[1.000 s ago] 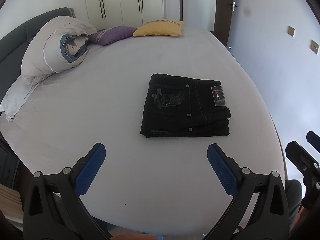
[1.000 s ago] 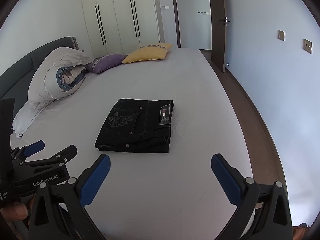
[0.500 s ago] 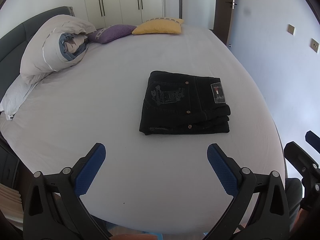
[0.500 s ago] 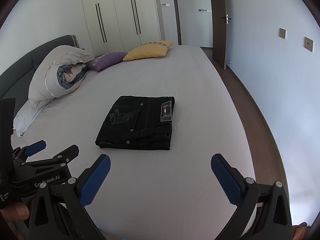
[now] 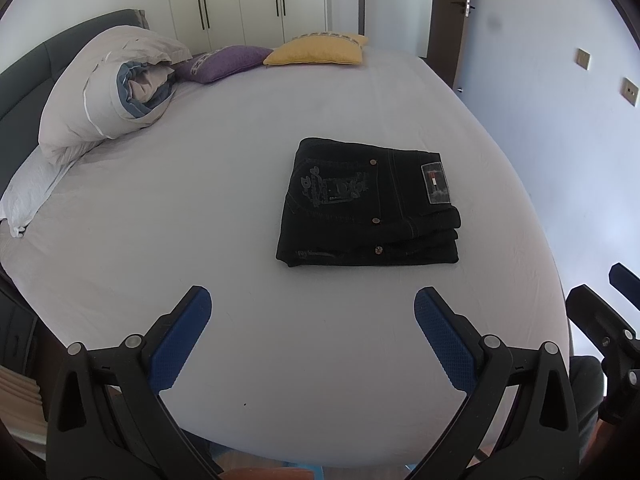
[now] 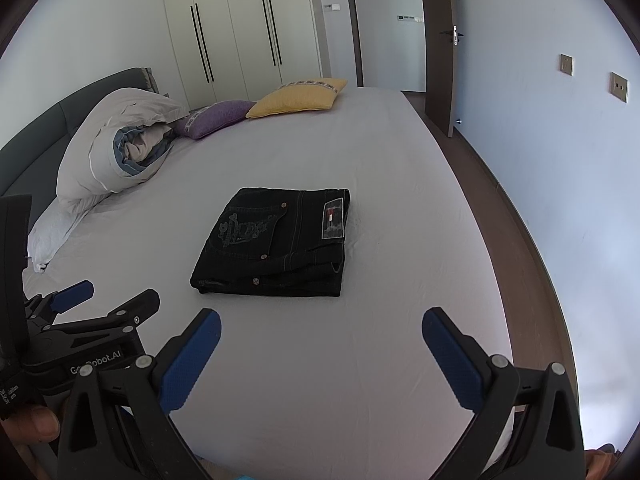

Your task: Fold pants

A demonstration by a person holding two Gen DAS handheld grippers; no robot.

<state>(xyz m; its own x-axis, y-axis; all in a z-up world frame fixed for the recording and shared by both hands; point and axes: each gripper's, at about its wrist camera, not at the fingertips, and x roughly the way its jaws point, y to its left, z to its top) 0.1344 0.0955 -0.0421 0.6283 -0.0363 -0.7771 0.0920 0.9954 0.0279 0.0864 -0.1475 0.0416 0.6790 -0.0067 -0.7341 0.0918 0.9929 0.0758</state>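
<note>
Black pants (image 5: 368, 204) lie folded into a compact stack on the pale bed sheet (image 5: 200, 208), pocket embroidery and waist label facing up. In the right wrist view the same pants (image 6: 276, 242) sit mid-bed. My left gripper (image 5: 312, 304) hovers open above the near part of the bed, short of the pants, holding nothing. My right gripper (image 6: 320, 324) is likewise open and empty, held back from the stack's near edge. The right gripper's side shows at the right edge of the left wrist view, and the left gripper (image 6: 100, 304) shows at the left of the right wrist view.
A rolled duvet (image 5: 108, 92) and a white pillow (image 5: 28, 192) lie at the bed's left by the dark headboard (image 5: 24, 68). Purple (image 5: 224, 62) and yellow cushions (image 5: 316, 50) sit at the far end. Wardrobe doors, a door and a wall with switches surround the bed.
Both grippers have drawn back and risen slightly from the pants. The pants have not moved and both grippers stay open.
</note>
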